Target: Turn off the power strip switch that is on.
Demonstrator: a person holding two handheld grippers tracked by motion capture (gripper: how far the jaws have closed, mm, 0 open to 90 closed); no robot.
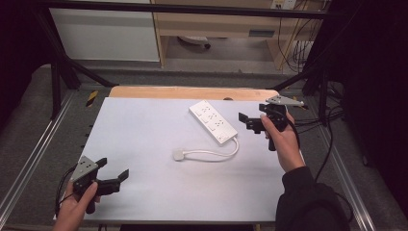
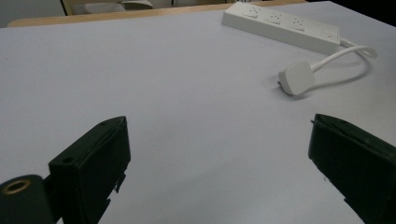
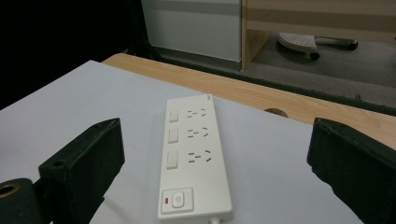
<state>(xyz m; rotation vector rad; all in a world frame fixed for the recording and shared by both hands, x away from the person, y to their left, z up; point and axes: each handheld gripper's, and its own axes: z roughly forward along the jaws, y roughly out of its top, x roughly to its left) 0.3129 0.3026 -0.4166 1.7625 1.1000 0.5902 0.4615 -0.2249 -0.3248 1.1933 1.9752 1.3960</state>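
A white power strip [image 1: 213,121] with three sockets lies slantwise on the white table top [image 1: 139,139], right of the middle. Its short white cable [image 1: 219,154] loops back to a white plug [image 1: 179,155] resting loose near the centre. My right gripper [image 1: 244,122] is open just to the right of the strip, and its jaws frame the strip [image 3: 194,158], whose switch with a red lamp faces me. My left gripper [image 1: 113,168] is open and empty at the near left corner. Its view looks across bare table toward the plug [image 2: 295,77] and strip [image 2: 280,25].
A wooden desk edge [image 1: 192,92] with a round cable hole [image 3: 274,112] runs behind the white top. Black frame bars [image 1: 62,67] stand at the back corners. Cables [image 1: 327,139] trail off the right side. A cabinet and a chair base [image 3: 308,43] sit beyond.
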